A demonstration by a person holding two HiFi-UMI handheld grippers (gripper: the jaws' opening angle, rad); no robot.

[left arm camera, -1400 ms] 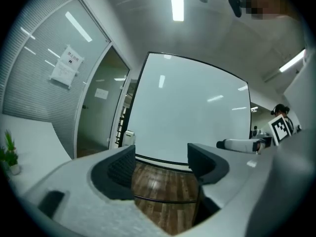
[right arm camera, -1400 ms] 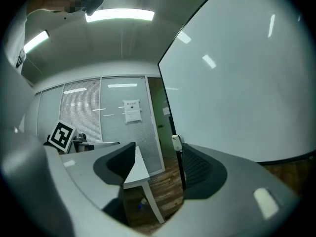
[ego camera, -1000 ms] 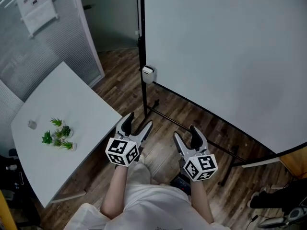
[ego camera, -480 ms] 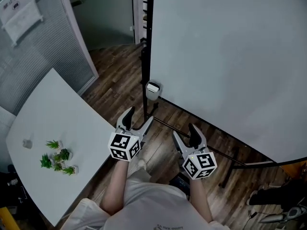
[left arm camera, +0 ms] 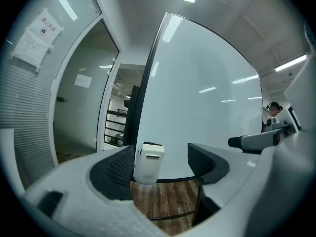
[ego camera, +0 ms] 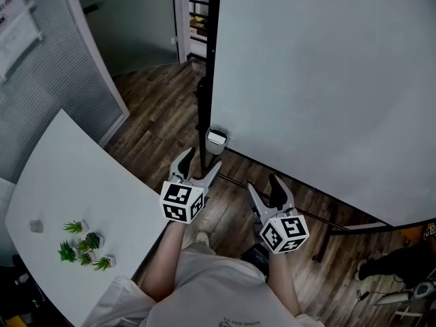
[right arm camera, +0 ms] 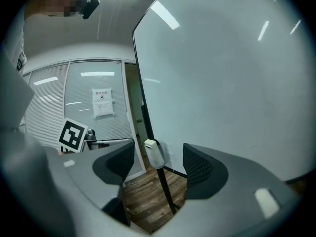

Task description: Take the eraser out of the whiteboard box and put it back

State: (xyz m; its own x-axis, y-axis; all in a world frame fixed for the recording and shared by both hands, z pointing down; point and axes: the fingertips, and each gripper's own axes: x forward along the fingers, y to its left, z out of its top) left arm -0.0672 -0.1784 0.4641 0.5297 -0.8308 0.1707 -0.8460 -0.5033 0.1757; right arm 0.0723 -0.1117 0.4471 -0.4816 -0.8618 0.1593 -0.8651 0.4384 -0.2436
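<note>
A small white whiteboard box [ego camera: 216,140] hangs at the lower left corner of the big whiteboard [ego camera: 327,80], beside its black post. It also shows as the white box [left arm camera: 148,162] between the left jaws' line of sight and as the box [right arm camera: 154,153] in the right gripper view. The eraser itself is not distinguishable. My left gripper [ego camera: 196,167] is open, just short of the box. My right gripper [ego camera: 266,188] is open and empty, lower right of the box, in front of the board's bottom rail.
A white table [ego camera: 61,203] with small green plants [ego camera: 83,244] stands at the left. The board's black stand feet [ego camera: 327,234] cross the wooden floor. A glass partition and doorway [ego camera: 88,39] lie at the back left.
The view has moved forward and up along the board; the box now sits closer to the left gripper. Both grippers stay open and hold nothing.
</note>
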